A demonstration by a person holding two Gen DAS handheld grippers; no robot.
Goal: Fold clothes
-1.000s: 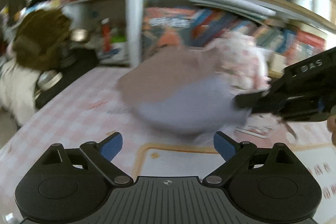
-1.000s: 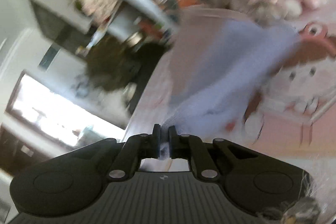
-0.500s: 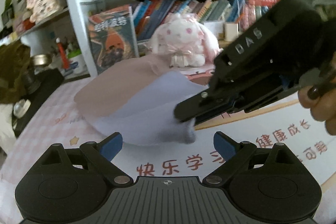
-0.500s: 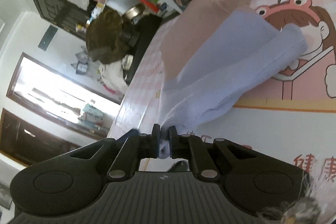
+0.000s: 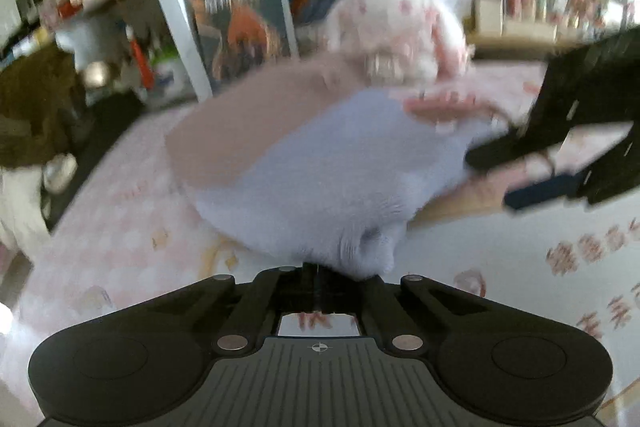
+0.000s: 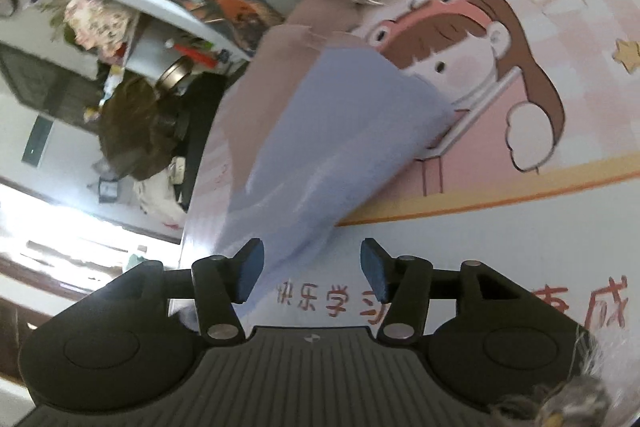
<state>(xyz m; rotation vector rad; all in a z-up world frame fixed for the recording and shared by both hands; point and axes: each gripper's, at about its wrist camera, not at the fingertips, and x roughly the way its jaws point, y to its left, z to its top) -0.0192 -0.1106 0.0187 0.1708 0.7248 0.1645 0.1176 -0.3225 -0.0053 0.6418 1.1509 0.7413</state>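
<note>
Soft, limp lavender-and-mauve cloth garment [image 5: 320, 187]: left gripper [image 5: 316, 273] pinches bunched near corner; right gripper [image 6: 312, 269] gapes empty; regrip opposite corner.

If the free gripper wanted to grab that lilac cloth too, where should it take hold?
Probably the loose folded corner of the lilac cloth lying over the cartoon mat, approached low from the right. That edge sits slightly raised, so a finger could slip under. The right gripper is open, while the left gripper already pinches the bunched near end.
</note>
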